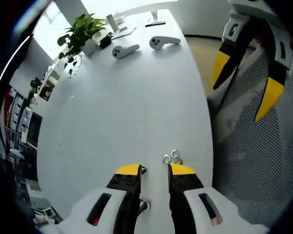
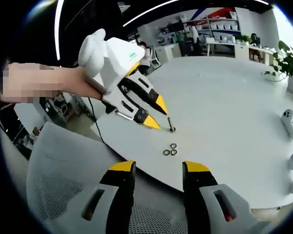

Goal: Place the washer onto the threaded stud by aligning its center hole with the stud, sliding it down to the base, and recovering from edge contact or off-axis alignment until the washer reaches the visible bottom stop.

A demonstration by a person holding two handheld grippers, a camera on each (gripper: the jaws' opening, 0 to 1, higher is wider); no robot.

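Steel washers (image 2: 170,150), three of them, lie in a tight cluster on the white tabletop (image 2: 224,107), just beside the threaded stud (image 2: 171,125), which stands upright near the table edge. None sits on the stud, so by my reading the task has not begun in earnest: picking, aligning and sliding down to the base are all left.

Your left gripper (image 2: 154,113) hangs next to the stud, jaws a little apart and holding nothing; its tips point at the stud but look just short of it. In the left gripper view the washers (image 1: 170,156) lie just ahead of the right-hand jaw tip.

Your right gripper (image 2: 156,168) is off the table edge, on the near side of the washers from the stud, jaws wide apart and empty.

Two white controllers (image 1: 141,46) lie well beyond the stud.
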